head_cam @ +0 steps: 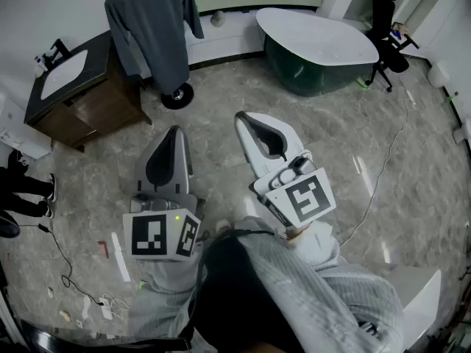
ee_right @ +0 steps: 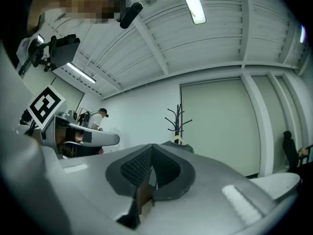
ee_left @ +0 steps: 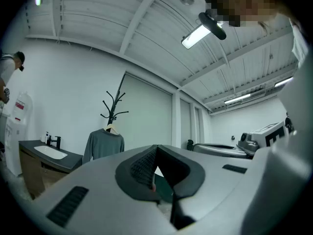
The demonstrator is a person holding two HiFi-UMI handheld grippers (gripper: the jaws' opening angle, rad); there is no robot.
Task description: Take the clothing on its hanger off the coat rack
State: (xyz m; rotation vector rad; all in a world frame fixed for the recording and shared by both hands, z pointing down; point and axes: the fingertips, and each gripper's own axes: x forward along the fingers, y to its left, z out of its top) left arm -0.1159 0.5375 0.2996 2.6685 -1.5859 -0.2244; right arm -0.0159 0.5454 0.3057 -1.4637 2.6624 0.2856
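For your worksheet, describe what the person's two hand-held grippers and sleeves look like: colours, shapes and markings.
The left gripper and right gripper are pale grey tapering shells lined with dark textured pads. The left cube and right cube are white with black square markers, and a small green light glows on the left one. The sleeves are light grey ribbed knit.

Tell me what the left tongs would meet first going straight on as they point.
The way looks free nearby; beyond, the left tongs would probably reach the grey sweater on the coat rack; depth unclear.
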